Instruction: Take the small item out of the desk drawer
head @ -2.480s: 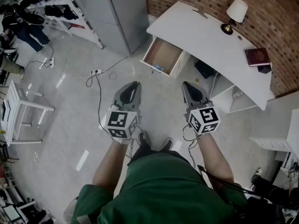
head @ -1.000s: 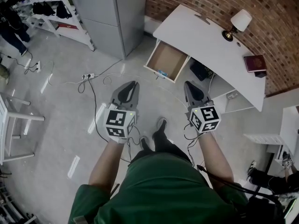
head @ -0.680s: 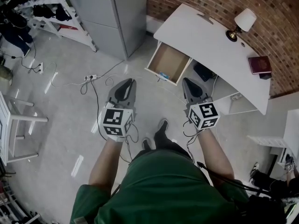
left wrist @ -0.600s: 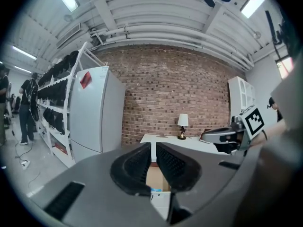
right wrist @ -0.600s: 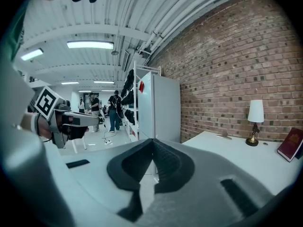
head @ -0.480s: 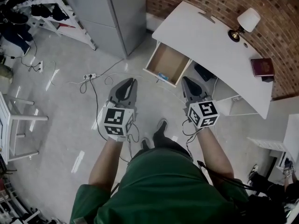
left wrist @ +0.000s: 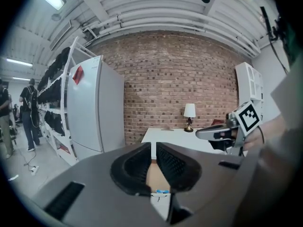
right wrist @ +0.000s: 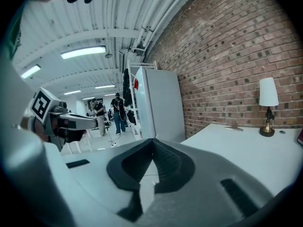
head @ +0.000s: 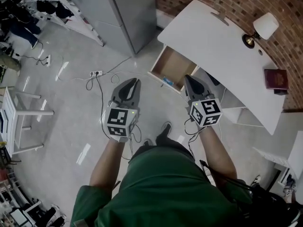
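Note:
The white desk stands against the brick wall with its wooden drawer pulled open. A small blue item lies at the drawer's front edge. In the left gripper view the small blue item shows through the slit between the jaws. My left gripper hangs over the floor to the left of the drawer, jaws a narrow slit apart with nothing in them. My right gripper hovers just right of the drawer's front corner, jaws shut and empty. The right gripper points past the desk.
A lamp and a dark red book sit on the desk. A grey cabinet stands left of it. A power strip with cables lies on the floor ahead of the left gripper. A white rack is far left.
The person has stepped toward the desk; the open drawer now lies close ahead of both grippers. Both grippers moved forward together, jaws unchanged.

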{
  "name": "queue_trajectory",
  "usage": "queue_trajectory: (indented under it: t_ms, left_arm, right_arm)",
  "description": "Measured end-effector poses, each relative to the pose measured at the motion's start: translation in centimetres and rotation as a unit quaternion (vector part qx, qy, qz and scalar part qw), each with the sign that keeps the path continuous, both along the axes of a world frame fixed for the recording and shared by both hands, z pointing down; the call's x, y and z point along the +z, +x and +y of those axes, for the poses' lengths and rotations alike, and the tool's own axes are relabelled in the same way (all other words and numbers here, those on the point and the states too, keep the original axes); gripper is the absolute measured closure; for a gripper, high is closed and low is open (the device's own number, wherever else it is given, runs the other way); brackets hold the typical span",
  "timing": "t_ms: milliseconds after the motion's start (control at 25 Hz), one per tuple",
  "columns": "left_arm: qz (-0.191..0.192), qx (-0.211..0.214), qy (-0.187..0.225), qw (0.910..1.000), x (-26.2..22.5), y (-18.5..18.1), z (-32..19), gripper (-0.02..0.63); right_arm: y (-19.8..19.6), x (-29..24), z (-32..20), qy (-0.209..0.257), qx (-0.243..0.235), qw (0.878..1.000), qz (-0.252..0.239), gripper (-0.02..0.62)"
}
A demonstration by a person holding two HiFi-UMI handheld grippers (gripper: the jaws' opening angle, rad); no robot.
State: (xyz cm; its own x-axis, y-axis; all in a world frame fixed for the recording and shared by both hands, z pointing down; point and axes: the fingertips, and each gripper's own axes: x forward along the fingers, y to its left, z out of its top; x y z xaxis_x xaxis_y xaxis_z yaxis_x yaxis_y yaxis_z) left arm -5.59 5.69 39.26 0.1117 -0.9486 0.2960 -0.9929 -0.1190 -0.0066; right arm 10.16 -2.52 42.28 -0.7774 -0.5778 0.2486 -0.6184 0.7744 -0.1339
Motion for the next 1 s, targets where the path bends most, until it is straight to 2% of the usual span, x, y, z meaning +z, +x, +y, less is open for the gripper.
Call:
queue_trajectory:
  t_ms: [560, 720, 1000]
  left_arm:
    - [-0.019, 0.000, 0.002, 0.9998, -0.5, 1.1, -4.5, 0.577]
    - [-0.013, 0.018, -0.015, 0.9996, 0.3, 1.8, -5.4, 0.577]
    - [0.002, 0.050, 0.000, 0.9988, 0.2, 0.8, -8.8, 0.577]
  right_arm:
    - [0.3, 0.7, -3.8, -0.006, -0.019, 1.000, -0.001, 0.591]
    - [0.8, 1.3, -4.3, -0.010, -0.009, 1.000, 0.004, 0.591]
    - [1.7, 1.3, -6.0, -0.005, 0.025, 0.999, 0.027, 0.591]
